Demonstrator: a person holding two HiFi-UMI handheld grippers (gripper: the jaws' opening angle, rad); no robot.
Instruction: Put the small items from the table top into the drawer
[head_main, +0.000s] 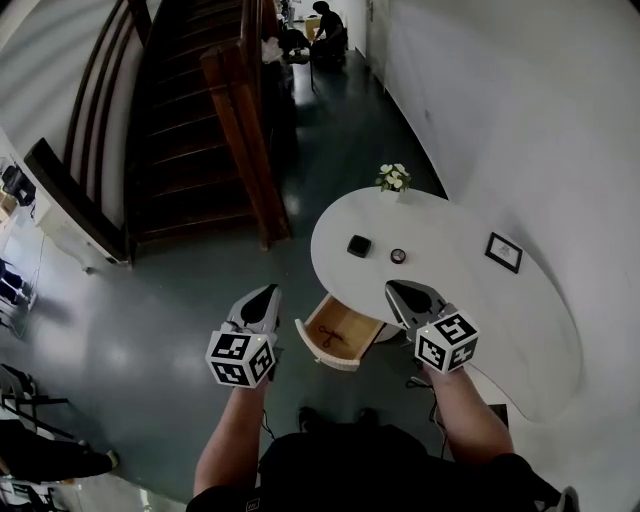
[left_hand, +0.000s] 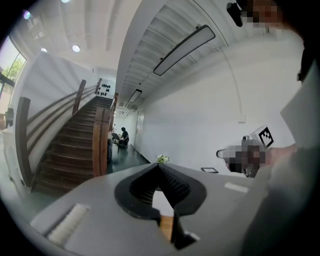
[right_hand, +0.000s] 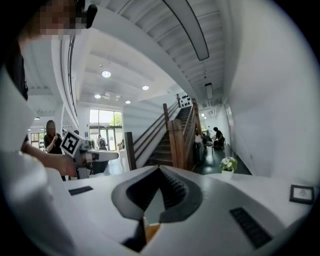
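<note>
In the head view a white curved table (head_main: 520, 330) carries a small black square box (head_main: 359, 245) and a small dark round item (head_main: 398, 256). A wooden drawer (head_main: 340, 335) stands pulled open under the table's near edge, with a small dark thing inside. My left gripper (head_main: 267, 292) hovers over the floor left of the drawer, jaws shut and empty. My right gripper (head_main: 396, 289) hangs over the table's near edge, right of the drawer, also shut and empty. In the gripper views the left gripper (left_hand: 159, 166) and the right gripper (right_hand: 160, 168) show tips pressed together.
A black picture frame (head_main: 503, 252) lies at the table's right. A small pot of white flowers (head_main: 393, 178) stands at its far edge. A wooden staircase (head_main: 200, 120) rises on the left. A white wall (head_main: 520, 100) runs along the right. People sit far down the corridor.
</note>
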